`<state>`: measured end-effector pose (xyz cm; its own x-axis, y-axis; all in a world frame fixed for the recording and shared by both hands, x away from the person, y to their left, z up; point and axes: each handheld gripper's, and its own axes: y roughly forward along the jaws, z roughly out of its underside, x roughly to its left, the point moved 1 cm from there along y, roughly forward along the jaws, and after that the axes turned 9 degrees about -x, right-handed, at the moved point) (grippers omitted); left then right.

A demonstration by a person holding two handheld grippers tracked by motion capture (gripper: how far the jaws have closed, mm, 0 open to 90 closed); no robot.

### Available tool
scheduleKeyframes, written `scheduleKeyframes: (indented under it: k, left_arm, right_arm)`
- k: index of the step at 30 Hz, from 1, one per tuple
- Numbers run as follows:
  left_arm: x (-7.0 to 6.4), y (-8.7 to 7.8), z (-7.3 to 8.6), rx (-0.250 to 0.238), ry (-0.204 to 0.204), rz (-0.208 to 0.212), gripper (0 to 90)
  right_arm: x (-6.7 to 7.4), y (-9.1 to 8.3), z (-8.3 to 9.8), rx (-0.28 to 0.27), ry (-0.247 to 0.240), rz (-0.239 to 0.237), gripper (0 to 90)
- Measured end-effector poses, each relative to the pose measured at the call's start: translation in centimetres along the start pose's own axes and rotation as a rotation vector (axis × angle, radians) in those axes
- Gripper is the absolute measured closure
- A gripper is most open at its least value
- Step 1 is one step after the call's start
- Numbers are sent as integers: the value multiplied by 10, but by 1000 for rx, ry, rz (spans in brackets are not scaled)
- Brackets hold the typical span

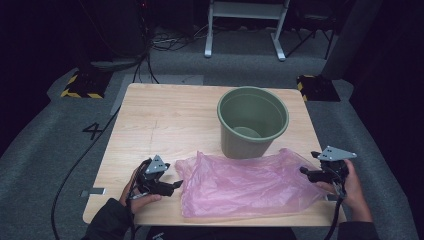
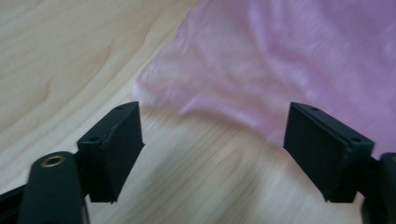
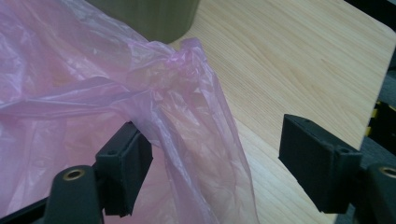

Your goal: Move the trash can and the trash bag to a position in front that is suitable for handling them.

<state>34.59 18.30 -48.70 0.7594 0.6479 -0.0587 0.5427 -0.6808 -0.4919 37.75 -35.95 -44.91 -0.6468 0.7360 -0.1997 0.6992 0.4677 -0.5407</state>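
The bag [image 1: 245, 185] lies flat before the bin [image 1: 252, 121], long axis running between both grippers; left gripper [image 1: 176, 185] and right gripper [image 1: 306, 171] flank its ends, fingers wide apart, gripping nothing.

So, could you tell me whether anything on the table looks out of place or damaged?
Nothing stands out: the pink bag lies crumpled but untorn on the table, and the green bin stands upright behind it.

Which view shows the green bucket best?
The high view: the whole bucket stands upright behind the pink bag. The right gripper view catches just its base; the left gripper view looks at bag and table.
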Motion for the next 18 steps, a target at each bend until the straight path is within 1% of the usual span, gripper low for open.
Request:
scheduleKeyframes:
  k: [1,2,3,5,6,7,9,11,13,15,18]
  left_arm:
    - [-2,0,-3,-17,0,5,161]
    - [-4,0,-6,-32,0,10,164]
    - [-7,1,-10,-52,10,17,165]
    - [-13,4,-15,-70,26,32,166]
    - [-16,6,-17,-75,34,47,169]
    - [-22,11,-19,-71,48,64,171]
    - [-31,19,-19,-45,88,93,172]
    - [-36,28,-18,-15,116,114,173]
    - [-40,36,-14,36,152,115,180]
    - [-40,42,-10,69,161,116,208]
    - [-37,45,-6,88,151,119,219]
  right_arm:
    - [0,2,1,1,7,-1,258]
    - [1,3,1,-1,11,0,260]
    - [1,4,1,-5,18,-4,264]
    - [3,8,2,-14,33,-13,266]
    - [3,10,3,-16,37,-16,266]
    - [4,12,3,-16,40,-17,267]
    - [6,17,5,-14,48,-31,267]
    - [7,20,6,-13,52,-40,267]
    - [8,22,6,-10,51,-50,267]
    - [8,22,6,-8,50,-42,266]
    - [5,19,7,-23,61,-43,264]
